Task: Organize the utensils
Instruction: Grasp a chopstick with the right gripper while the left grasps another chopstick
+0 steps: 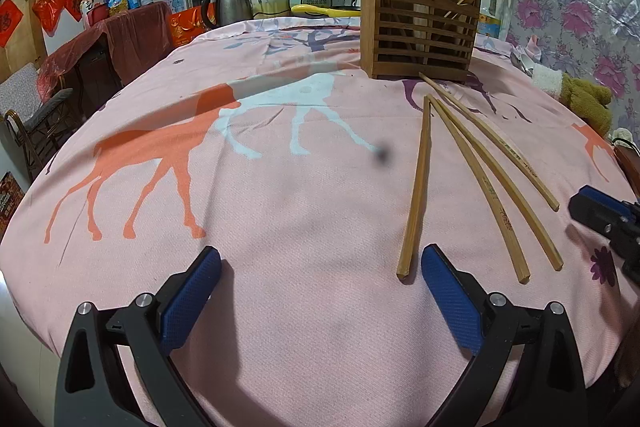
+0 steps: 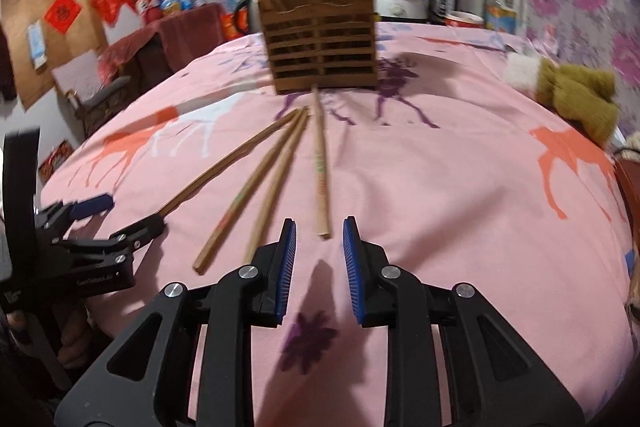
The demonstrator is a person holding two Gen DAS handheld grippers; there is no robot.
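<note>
Left gripper (image 1: pixel 320 287) wide open, empty. Right gripper (image 2: pixel 319 259) narrowed, nothing gripped. Four chopsticks (image 2: pixel 320 163) on cloth (image 1: pixel 280 227), holder (image 1: pixel 420 27) at 12 o'clock.

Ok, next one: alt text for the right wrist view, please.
The right gripper hovers with narrowly open, empty jaws just short of the near end of a wooden chopstick lying on a pink deer-print tablecloth. Three more chopsticks fan out to its left, all pointing toward a slatted wooden utensil holder; the left gripper shows at the left edge.
</note>
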